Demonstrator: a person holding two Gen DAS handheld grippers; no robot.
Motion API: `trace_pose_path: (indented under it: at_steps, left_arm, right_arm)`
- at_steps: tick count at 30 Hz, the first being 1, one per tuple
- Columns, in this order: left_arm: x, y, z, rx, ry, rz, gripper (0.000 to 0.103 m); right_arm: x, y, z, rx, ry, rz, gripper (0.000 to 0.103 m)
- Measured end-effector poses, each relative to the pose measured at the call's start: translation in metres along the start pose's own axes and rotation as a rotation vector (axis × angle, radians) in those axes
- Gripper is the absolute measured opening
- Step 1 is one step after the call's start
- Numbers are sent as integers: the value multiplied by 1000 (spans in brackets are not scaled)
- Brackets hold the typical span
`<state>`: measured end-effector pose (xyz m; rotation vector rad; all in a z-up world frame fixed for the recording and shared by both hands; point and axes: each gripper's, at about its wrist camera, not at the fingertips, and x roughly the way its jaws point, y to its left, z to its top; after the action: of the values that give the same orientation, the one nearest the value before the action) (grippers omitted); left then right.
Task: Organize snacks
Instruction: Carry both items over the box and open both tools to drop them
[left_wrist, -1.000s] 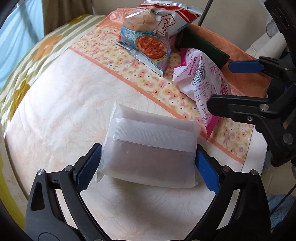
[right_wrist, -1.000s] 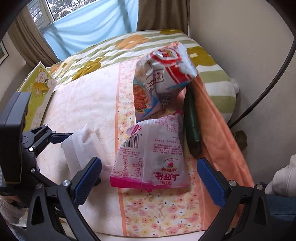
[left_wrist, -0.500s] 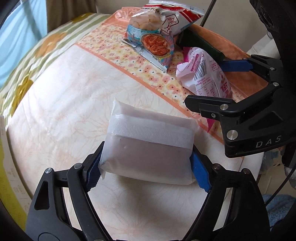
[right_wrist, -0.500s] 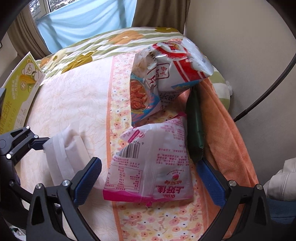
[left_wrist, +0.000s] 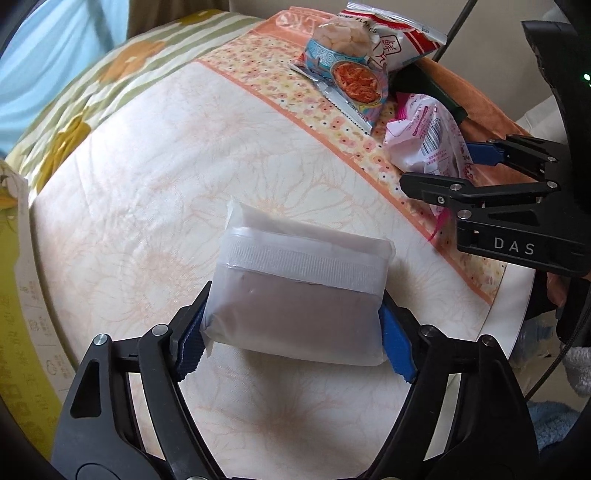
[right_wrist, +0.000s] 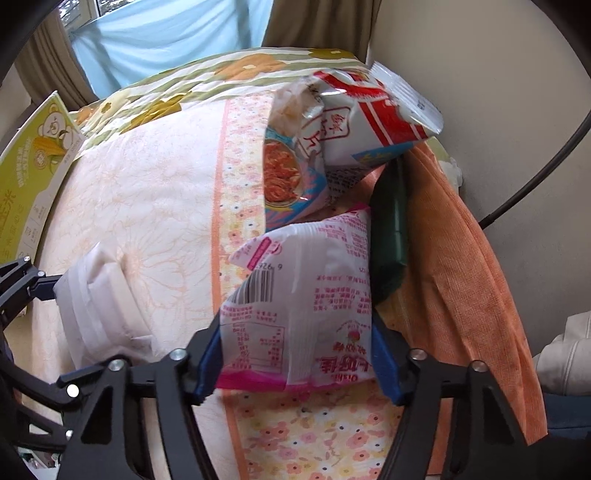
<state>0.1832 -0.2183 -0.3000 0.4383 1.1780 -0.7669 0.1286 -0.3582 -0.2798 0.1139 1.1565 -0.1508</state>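
Blue pads of the left tongs are closing on a frosted white pouch on the bedspread; the right tongs are closing on a pink snack bag, probably for lifting both together.

The pouch is frosted, matt plastic. The pink bag and shrimp bag are glossy, crinkled film. The bed sheet is soft printed cloth.
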Motion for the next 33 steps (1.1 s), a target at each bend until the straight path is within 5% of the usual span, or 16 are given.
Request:
trace_pose_path:
  at_steps: [10, 20, 33]
  left_arm:
    - [-36, 11, 4, -122, -50, 44, 76]
    - [-134, 34, 8, -341, -199, 130, 76]
    - [-246, 148, -27, -552, -341, 329, 76]
  right_arm:
    - [-23, 16, 1, -40, -20, 74, 53]
    - [-93, 36, 41, -172, -123, 182, 53]
    - [-152, 155, 107, -412, -260, 389, 53]
